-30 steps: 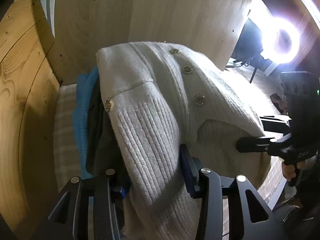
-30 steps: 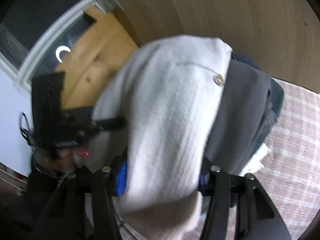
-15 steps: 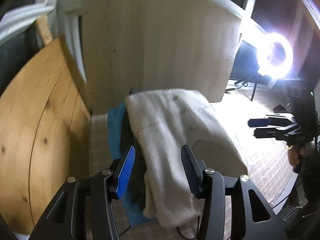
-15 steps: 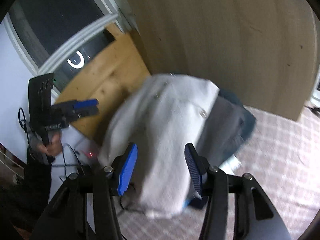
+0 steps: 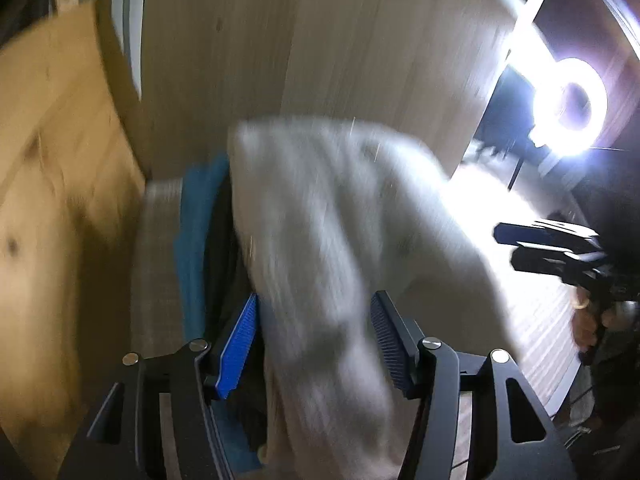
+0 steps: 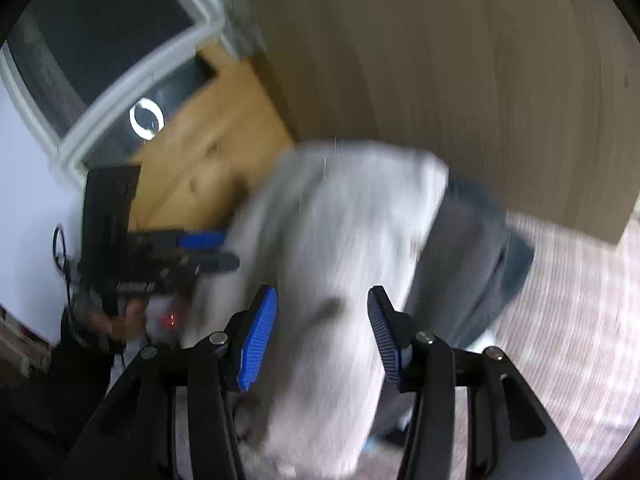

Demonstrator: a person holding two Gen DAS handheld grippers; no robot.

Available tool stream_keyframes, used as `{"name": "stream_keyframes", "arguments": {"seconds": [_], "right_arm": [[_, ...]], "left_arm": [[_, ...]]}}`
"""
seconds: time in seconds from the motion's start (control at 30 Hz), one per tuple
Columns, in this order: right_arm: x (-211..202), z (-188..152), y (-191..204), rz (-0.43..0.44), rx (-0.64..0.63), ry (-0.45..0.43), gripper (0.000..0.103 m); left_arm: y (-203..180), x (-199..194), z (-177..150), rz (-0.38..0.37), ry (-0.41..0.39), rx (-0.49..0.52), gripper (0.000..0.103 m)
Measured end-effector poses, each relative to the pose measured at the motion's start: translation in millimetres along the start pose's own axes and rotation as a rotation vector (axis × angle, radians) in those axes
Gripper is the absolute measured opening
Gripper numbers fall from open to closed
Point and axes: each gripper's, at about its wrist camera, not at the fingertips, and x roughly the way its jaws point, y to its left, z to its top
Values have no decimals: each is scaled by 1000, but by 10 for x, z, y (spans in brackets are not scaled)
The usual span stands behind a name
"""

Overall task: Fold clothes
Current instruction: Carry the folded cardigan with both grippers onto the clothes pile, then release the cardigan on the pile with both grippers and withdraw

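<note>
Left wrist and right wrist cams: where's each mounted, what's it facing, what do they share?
Left wrist: on the left gripper, looking down at the folded cream knit cardigan; right gripper and its hand at right.
Right wrist: on the right gripper, facing the same cardigan; left gripper at left.
Shared: cardigan atop the clothes pile, pale wooden board behind.

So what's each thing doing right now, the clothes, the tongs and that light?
White sweater: folded, on top of the pile, not gripped.
Gray garment: folded, under the sweater.
Blue garment: folded, in the pile.
Left tongs: open, have just been opening, nothing pinched.
Right tongs: open, empty.
Ring light: switched on.
</note>
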Motion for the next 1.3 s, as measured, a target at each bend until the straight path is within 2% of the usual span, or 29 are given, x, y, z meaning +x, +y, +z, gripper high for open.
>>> {"name": "stream_keyframes", "arguments": {"seconds": [0.07,0.13,0.2,0.3,0.37,0.47,0.57,0.67,0.77,0.8,0.9,0.97,1.03,1.17,1.3], "right_arm": [[82,195,-5,-2,10,-30,47],[265,315,-30,-14,17,-34,48],[465,328,-63,-28,19,1,60],[727,239,-128,-50,8,70,63],[666,247,-90,-59,-5,63,63],[402,235,-13,-35,3,26,63],[-8,58,112,38,5,-12,63],[-303,-258,254,103,5,-13,63],[-356,-651,271,178,48,43,63],[-248,-776,285,179,45,89,63],[51,-1066,274,103,39,215,63],[-25,-1161,285,115,29,240,63],[-305,-1223,379,70,-15,207,63],[-826,-1381,509,-54,-73,112,65],[-1051,-1607,517,-260,-70,65,68]], "left_arm": [[-37,-23,158,0,-40,10,55],[-42,119,277,21,-28,16,55],[-43,307,357,42,-1,28,55],[-41,596,332,82,56,63,57],[-55,540,315,88,51,59,57],[-83,257,281,90,8,41,56],[-184,-136,107,68,-57,44,57],[-321,-359,-214,10,-79,25,57],[-423,-290,-575,-61,-32,3,57],[-439,-189,-686,-54,-1,9,57],[-448,153,-984,31,100,29,56],[-399,113,-1047,51,108,-18,51],[-393,-124,-1084,34,62,-59,53],[-546,-563,-1220,97,-20,-59,74],[-793,-683,-1418,115,-45,-77,75]]}}
